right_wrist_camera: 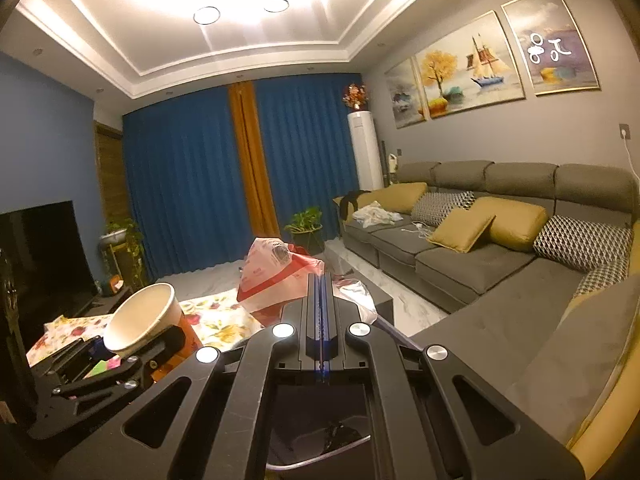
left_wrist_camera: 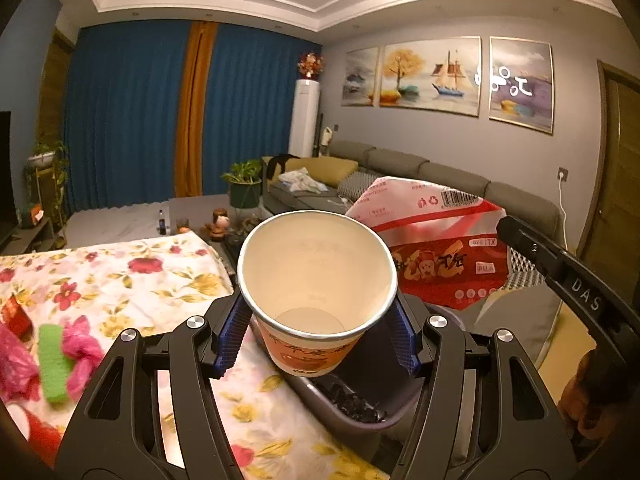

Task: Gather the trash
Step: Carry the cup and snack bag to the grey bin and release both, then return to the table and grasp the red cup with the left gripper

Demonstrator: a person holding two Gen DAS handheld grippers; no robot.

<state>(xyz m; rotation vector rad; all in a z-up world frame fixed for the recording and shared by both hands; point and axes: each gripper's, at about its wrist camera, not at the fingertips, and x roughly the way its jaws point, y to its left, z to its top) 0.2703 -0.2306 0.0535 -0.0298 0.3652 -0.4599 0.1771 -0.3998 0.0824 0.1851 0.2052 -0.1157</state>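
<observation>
My left gripper [left_wrist_camera: 320,340] is shut on an empty paper cup [left_wrist_camera: 316,272] with an orange print, held mouth up above a grey trash bin [left_wrist_camera: 352,412] beside the table. The cup also shows in the right wrist view [right_wrist_camera: 140,320]. My right gripper [right_wrist_camera: 319,280] is shut on a red and white plastic package [right_wrist_camera: 276,276], held up above the bin [right_wrist_camera: 320,440]. The package shows in the left wrist view [left_wrist_camera: 432,248] just right of the cup, with the right gripper [left_wrist_camera: 512,228] at its edge.
A table with a floral cloth [left_wrist_camera: 120,280] lies to the left, carrying pink wrappers [left_wrist_camera: 80,344], a green strip [left_wrist_camera: 54,360] and a red packet [left_wrist_camera: 14,316]. A grey sofa [right_wrist_camera: 480,256] with cushions runs along the right. A dark coffee table [left_wrist_camera: 192,208] stands beyond.
</observation>
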